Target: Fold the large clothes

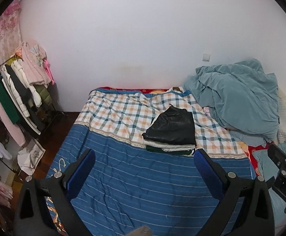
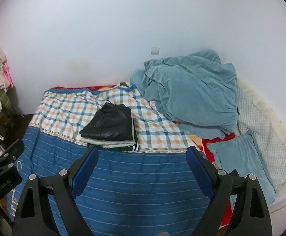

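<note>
Folded clothes [image 1: 170,131] sit in a neat stack on the bed, where the checked cover [image 1: 119,114] meets the blue striped blanket [image 1: 143,186]; a black leather-like garment [image 2: 109,123] lies on top, with pale layers and a dark green piece with white stripes beneath. Left gripper [image 1: 144,164] hovers over the blue blanket with its fingers spread wide and holding nothing. Right gripper [image 2: 143,160] is likewise released and empty, just short of the stack. A crumpled teal duvet [image 2: 190,94] is heaped against the wall beside the stack, and a teal pillow [image 2: 239,157] lies near it. A clothes rack [image 1: 18,90] stands left of the bed.
</note>
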